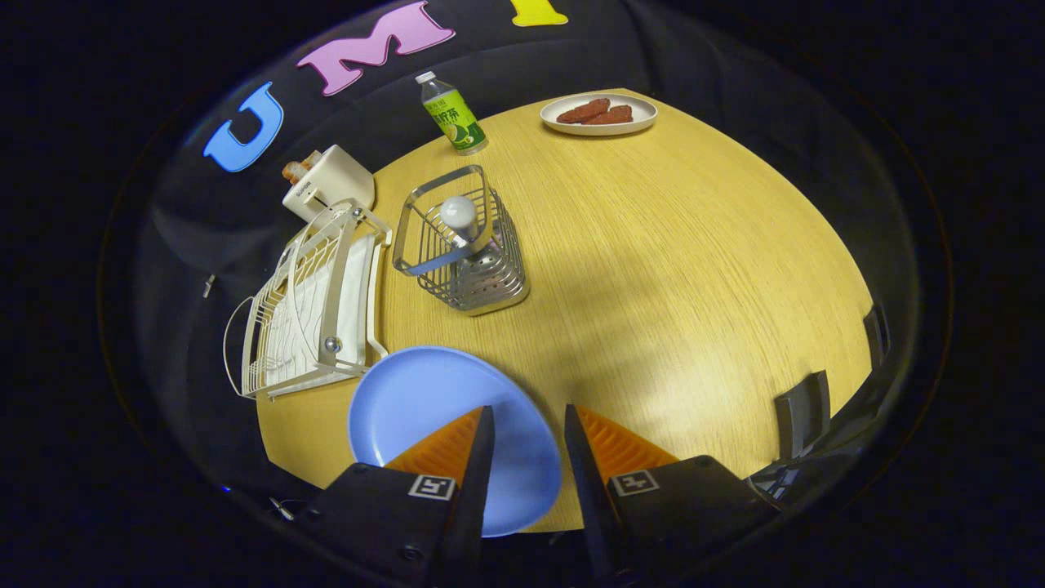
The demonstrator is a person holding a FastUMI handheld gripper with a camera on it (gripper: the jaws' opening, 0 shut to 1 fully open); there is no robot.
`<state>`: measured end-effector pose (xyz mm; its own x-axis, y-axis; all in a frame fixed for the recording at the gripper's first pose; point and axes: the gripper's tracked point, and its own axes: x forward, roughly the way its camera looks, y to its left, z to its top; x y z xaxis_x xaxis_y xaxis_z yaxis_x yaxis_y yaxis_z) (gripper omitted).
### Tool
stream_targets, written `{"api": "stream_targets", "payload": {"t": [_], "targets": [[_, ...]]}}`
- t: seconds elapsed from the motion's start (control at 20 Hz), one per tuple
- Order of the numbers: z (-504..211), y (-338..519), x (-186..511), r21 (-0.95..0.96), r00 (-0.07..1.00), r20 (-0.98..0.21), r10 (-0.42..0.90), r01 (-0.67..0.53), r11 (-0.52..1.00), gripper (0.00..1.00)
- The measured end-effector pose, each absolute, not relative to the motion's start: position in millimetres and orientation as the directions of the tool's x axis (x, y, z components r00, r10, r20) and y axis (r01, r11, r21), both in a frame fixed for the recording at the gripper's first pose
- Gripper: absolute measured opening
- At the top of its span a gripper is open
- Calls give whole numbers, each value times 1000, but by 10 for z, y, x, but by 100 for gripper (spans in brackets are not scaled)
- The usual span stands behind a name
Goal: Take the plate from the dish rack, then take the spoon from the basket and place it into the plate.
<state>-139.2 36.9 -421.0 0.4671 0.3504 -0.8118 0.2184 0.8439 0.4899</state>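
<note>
tool point(526, 425) above near edge of wooden surface point(669, 261), fingers parted, gripping nothing. blue plate point(424, 400) flat on surface beneath left finger, just beside white dish rack point(306, 306). spoon point(461, 220) upright in wire basket point(465, 245), well beyond fingers. bottle point(453, 114), plate of food point(598, 113) at far side.

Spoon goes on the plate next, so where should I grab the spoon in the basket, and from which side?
Grip the spoon by its round end, which stands up at the basket's open top, and come down from above. The wire walls block any side approach, and the rest of it sits deep inside. The tongs are open, over the blue plate's near edge, so lift and move forward first.
</note>
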Motion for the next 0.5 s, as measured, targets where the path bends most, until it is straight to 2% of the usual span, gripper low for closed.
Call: {"api": "stream_targets", "payload": {"t": [0.1, 0.3, 0.5], "targets": [[-4086, 364, -1358, 493, 495, -793, 355, 180, 851, 72], [-3647, 414, -1272, 501, 575, -717, 393, 35, 864, 90], [-3097, 342, -993, 389, 692, -609, 388, -166, 906, 91]]}}
